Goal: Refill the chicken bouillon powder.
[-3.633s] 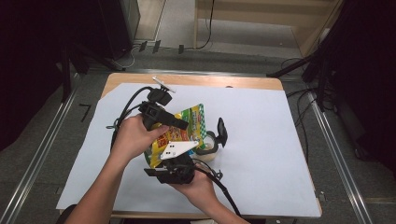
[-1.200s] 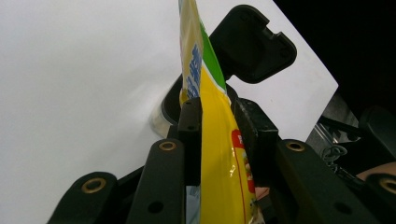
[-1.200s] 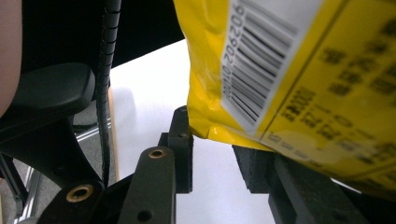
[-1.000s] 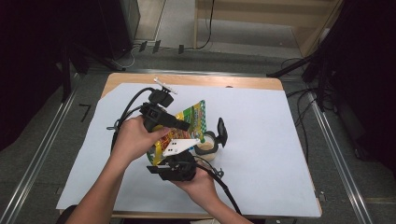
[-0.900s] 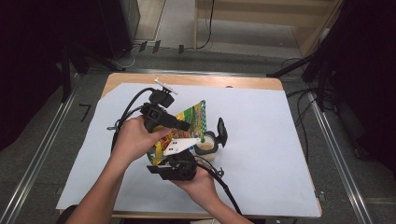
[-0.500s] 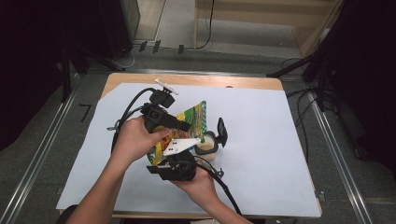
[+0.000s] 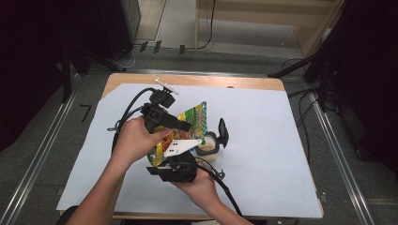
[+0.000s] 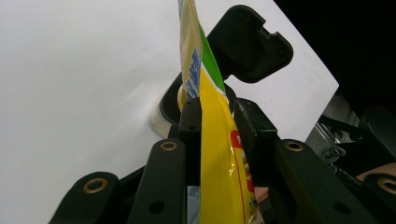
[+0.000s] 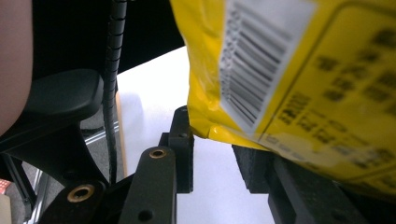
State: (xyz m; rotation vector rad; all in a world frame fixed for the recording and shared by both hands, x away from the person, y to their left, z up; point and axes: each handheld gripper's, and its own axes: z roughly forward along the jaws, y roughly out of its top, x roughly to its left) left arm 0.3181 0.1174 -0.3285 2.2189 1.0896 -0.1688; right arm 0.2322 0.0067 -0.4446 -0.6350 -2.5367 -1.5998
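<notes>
My left gripper (image 8: 217,126) has its jaws pressed onto the yellow and green snack bag (image 8: 219,158), pinching it edge-on between the pads; the bag runs up between them and stands near upright in the left gripper view. High view: the left gripper (image 7: 180,125) sits over the middle of the table (image 7: 187,80), on the white paper sheet (image 7: 263,122), bag (image 7: 195,117) tilted with its top corner pointing away from me. Just past the bag is a small round container (image 7: 208,149) with pale contents, its black flip lid (image 7: 222,132) standing open; in the left gripper view the container (image 8: 168,105) and lid (image 8: 250,44) sit right behind the bag, bag edge over the opening. My right gripper (image 7: 174,166) is below the bag's lower end, near my side of the table. In the right gripper view its jaws (image 9: 212,144) stand narrowly apart with a gap between the pads; the barcode side of the bag (image 9: 289,70) hangs over them, its bottom edge resting on the right-hand pad, not pinched. I can't tell if the bag is open. A white label on the bag faces up in the high view.
</notes>
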